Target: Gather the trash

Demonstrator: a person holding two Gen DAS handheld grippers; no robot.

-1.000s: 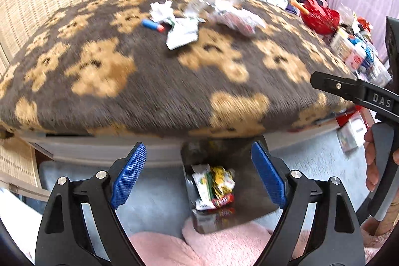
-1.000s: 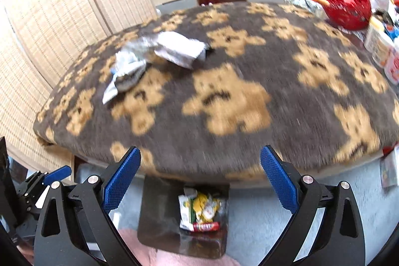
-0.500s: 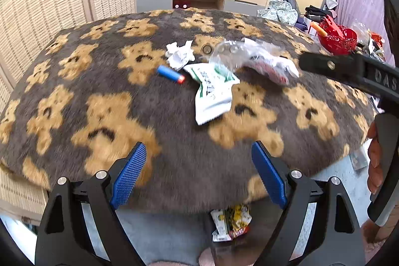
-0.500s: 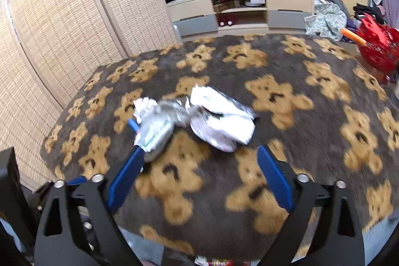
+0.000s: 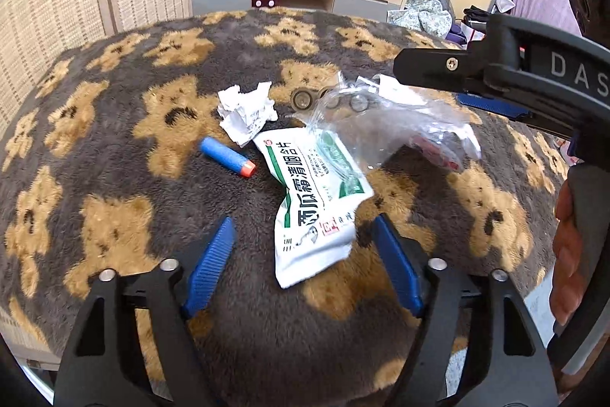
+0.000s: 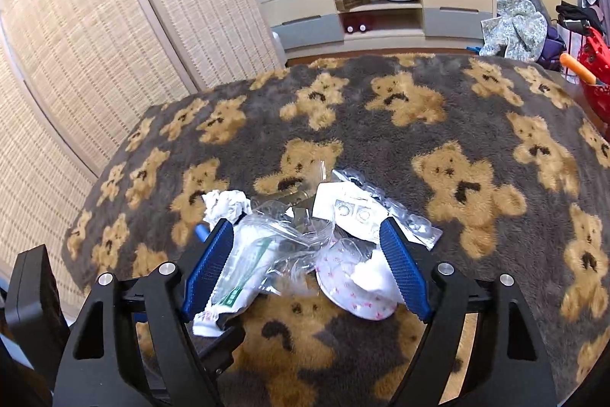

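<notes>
Several bits of trash lie bunched near the middle of a bear-print blanket. In the left wrist view a white sachet with green print lies flat at the centre. A crumpled paper sits at 11 o'clock from it, and a blue foam dart with an orange tip at 9 o'clock, just beside the sachet's top corner. A clear plastic bag overlaps the sachet's upper edge at 1 o'clock, with a few round metal pieces showing at and under its far edge.

In the right wrist view the same heap lies low in the picture: the paper at 10 o'clock, the sachet at 8 o'clock, the bag in the middle, a white blister card at 1 o'clock and a white wrapper with small pink print at 5 o'clock.

The left gripper hangs over the sachet's lower end with its jaws apart; they have just been closing, the sachet's bottom edge lies between them, and neither pad presses on it. The right gripper stands over the bag and wrapper, jaws likewise apart and just been closing, with the trash between the pads but not pinched. In the left view the right gripper's black arm reaches in from 3 o'clock, a hand on its grey handle.

Beyond the blanket stands a low cabinet, woven panels at 9 o'clock.
</notes>
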